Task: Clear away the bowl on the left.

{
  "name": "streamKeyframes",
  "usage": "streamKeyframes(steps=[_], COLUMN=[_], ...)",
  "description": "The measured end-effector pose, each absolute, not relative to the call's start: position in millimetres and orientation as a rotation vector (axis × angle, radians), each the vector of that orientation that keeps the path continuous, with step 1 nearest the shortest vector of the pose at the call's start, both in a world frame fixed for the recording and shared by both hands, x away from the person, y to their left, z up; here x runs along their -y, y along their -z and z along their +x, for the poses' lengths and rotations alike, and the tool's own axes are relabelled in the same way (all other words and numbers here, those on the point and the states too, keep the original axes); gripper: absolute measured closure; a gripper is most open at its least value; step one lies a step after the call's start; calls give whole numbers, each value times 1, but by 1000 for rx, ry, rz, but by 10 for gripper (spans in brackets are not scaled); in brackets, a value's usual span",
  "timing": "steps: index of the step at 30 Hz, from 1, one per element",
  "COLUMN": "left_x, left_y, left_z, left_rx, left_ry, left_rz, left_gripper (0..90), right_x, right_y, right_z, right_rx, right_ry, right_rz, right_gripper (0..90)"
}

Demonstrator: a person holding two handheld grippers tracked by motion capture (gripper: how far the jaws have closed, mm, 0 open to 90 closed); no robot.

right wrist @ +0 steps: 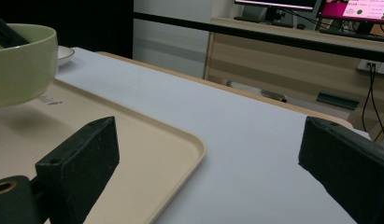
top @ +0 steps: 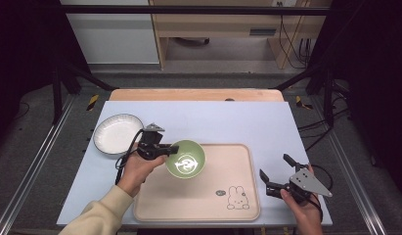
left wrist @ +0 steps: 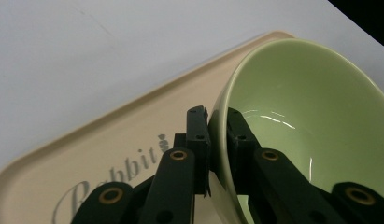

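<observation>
Left fingers pinch green bowl rim over "Rabbit" tray; right fingers wide apart.

White plate on the pale table's left, wooden desk beyond, monitors on it, dangling cables
</observation>
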State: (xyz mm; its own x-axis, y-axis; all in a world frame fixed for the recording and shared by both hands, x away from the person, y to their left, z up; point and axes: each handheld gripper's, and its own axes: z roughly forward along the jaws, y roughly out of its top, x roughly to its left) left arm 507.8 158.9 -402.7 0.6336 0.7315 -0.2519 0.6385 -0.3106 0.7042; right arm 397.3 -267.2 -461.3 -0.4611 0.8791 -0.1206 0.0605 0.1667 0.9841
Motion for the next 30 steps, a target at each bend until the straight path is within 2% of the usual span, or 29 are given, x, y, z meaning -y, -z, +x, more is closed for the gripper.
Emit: streamKeyframes(steps=[9,30], left_x=[-144,-138], left_y=[412,429], left_z=[501,495], left_rx=[-1025,-1020], left_ry=[-95,-31], left_rz=[2079,2102], left_gripper=[824,824], right_x=[267,267], right_y=[461,461], right_z=[397,398], right_rx=[-1697,-1700], right_ry=[-1381,-1384], right_rz=[907,901], right_gripper=[54,56])
